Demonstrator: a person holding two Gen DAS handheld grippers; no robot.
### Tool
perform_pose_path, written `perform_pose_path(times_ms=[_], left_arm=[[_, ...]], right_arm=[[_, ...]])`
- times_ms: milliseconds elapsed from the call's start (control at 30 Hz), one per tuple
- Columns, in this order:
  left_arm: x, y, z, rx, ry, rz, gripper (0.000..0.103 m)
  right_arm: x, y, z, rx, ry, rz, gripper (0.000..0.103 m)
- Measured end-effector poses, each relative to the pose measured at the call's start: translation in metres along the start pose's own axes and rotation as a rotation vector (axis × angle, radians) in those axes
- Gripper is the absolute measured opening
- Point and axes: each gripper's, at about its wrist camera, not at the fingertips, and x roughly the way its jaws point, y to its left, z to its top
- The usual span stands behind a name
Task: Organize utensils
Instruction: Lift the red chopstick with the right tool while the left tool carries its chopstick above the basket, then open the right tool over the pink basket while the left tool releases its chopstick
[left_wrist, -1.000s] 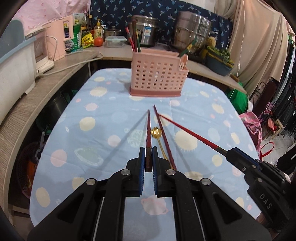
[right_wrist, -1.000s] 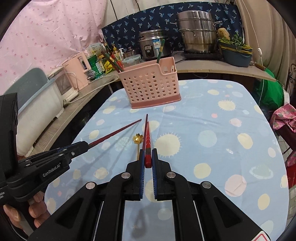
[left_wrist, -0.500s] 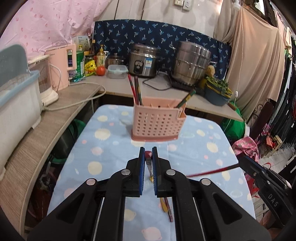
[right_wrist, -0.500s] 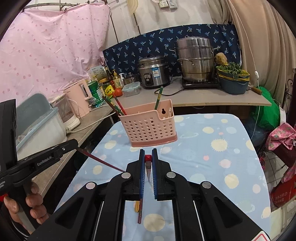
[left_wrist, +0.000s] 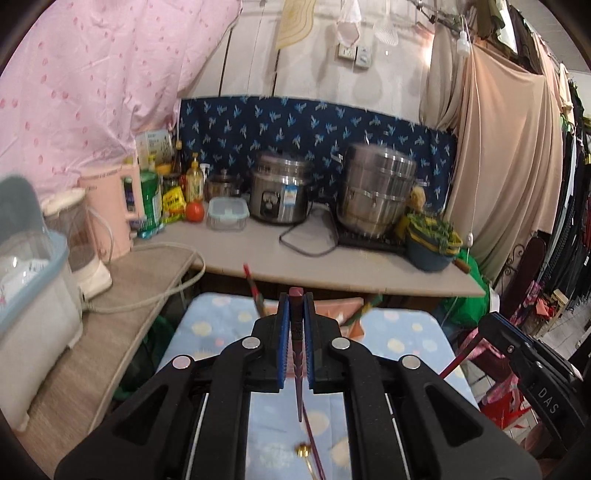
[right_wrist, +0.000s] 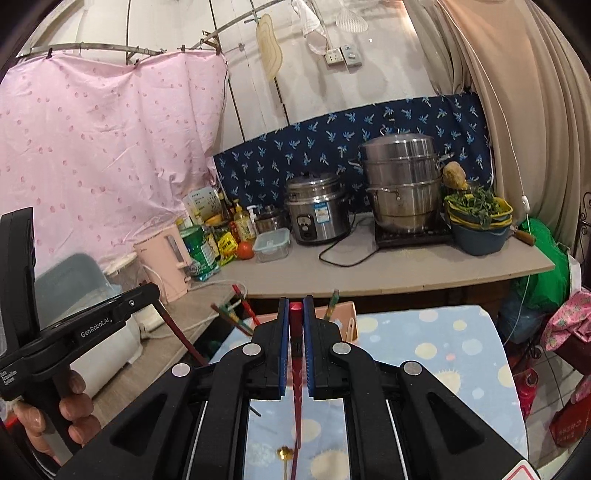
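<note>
Left wrist view: dark red chopstick (left_wrist: 296, 321), tapered, hangs tip-down

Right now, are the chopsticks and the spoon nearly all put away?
Partly. Some chopsticks already stand in the pink basket. In hand: the left tool is shut on one red chopstick, and the right tool on another, both lifted off the table. Left: a gold spoon and one more chopstick lie on the dotted cloth.

Two wrist fisheyes, shared counter (left_wrist: 332, 269)
</note>
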Motion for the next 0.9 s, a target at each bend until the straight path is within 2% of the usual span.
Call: perform_pose_path(times_ms=[233,400,600,900], left_arm=[[0.017,-0.010,0.062,0.017,-0.122,0.007,0.007],[0.043,-0.008,0.083,0.010,-0.157,0.015,0.007],[0.093,0.003,0.073,0.004,-0.094,0.035,0.007],[0.143,0.019,0.040,-0.010,0.018,0.045,0.007]], right_arm=[[0.040,0.012,0.064,-0.014,-0.125,0.016,0.007],[0.081,0.011,0.086,0.002,-0.144,0.015,0.007],[0.138,0.006,0.067,-0.006,-0.040,0.001,0.007],[0.178,-0.002,0.024,-0.018,0.077,-0.016,0.007]])
